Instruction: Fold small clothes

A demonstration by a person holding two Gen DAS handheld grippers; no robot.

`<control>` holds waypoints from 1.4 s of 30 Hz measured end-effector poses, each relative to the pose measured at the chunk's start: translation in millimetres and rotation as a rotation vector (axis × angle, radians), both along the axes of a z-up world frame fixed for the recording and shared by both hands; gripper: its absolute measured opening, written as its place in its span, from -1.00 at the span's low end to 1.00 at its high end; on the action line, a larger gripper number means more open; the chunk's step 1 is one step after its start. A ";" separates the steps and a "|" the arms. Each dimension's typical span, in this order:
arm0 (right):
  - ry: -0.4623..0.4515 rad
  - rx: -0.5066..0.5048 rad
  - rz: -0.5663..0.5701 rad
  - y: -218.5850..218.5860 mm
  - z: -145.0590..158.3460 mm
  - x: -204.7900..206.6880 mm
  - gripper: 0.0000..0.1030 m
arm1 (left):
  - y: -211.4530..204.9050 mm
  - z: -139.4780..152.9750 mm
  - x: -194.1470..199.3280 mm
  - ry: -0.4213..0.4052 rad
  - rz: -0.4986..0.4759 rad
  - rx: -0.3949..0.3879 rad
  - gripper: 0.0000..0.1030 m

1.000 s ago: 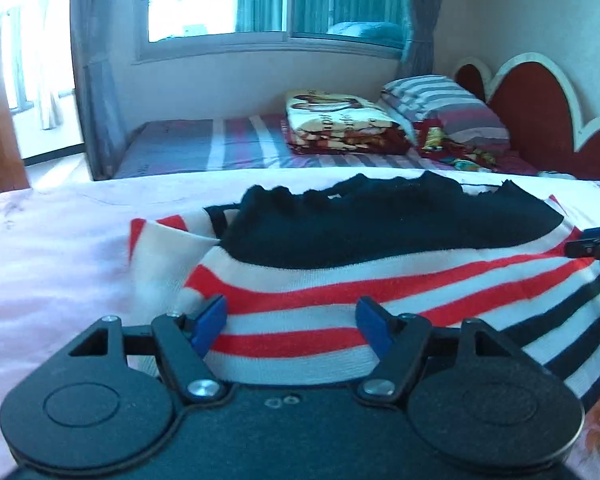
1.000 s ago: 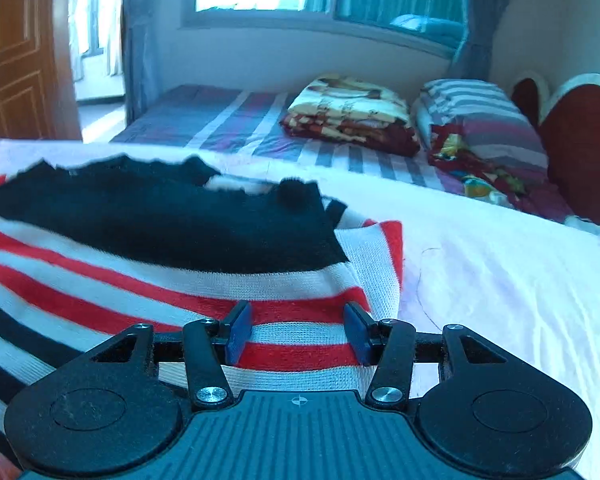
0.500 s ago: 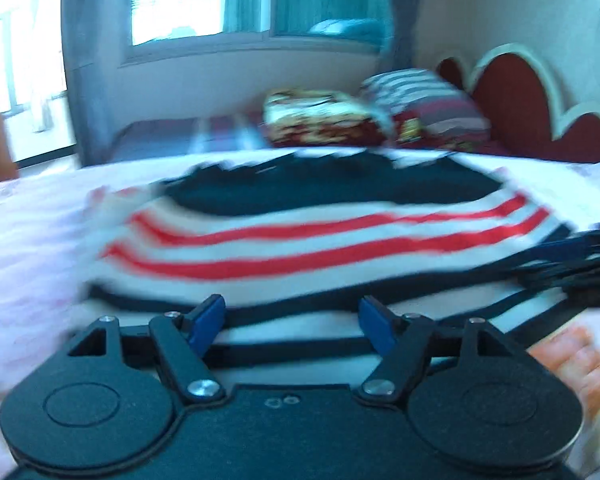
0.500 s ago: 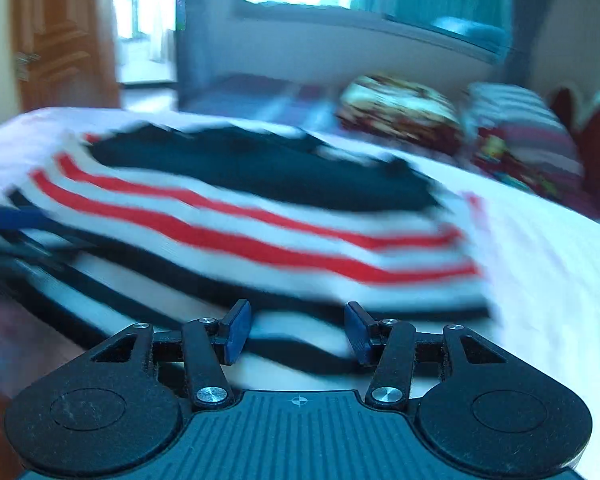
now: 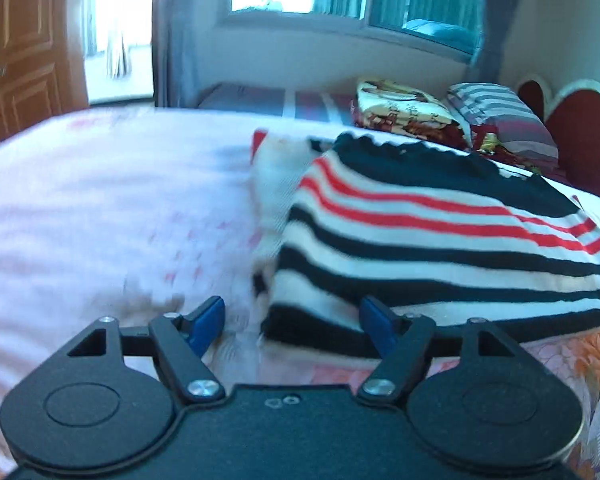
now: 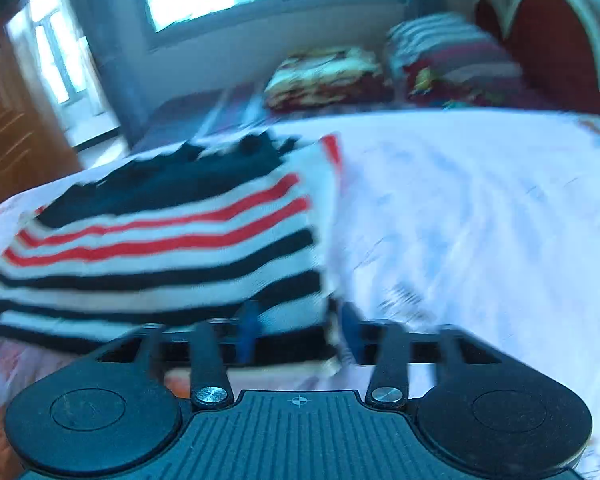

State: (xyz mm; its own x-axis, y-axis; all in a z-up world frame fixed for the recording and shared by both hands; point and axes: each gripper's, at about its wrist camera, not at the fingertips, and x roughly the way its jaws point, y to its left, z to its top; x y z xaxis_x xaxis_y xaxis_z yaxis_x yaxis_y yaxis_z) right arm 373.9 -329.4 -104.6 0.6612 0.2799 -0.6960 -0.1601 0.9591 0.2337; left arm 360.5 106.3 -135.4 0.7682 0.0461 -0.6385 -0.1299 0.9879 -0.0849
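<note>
Both grippers have pulled back off the sweater [image 5: 440, 240]! The left gripper [image 5: 292, 316] sits spread and empty at its near left corner; the right gripper [image 6: 300, 332], jaws apart, frames the near right corner. Another fold looks next.

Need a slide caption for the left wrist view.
Open left gripper at the near corner of a folded striped sweater on a pink bedsheet.
</note>
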 end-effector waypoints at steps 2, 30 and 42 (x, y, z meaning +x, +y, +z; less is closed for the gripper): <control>0.004 -0.032 0.000 -2.2 -3.6 -7.8 -0.88 | 3.5 -0.1 0.5 -0.006 0.008 -0.005 0.48; -0.100 -0.157 0.160 92.8 -22.3 -43.1 -0.20 | -93.8 -8.2 -0.1 -0.022 -0.180 0.017 0.51; -0.054 -0.184 0.020 22.7 -17.3 -29.9 -0.44 | -64.0 -0.7 -12.7 -0.003 -0.119 0.071 0.50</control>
State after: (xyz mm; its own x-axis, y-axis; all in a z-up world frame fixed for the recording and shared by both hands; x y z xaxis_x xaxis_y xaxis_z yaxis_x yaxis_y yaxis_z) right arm 344.0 -306.7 -121.9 0.6946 0.1646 -0.7003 -0.1874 0.9813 0.0447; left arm 347.8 42.3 -136.1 0.7731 0.0002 -0.6343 -0.0117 0.9998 -0.0140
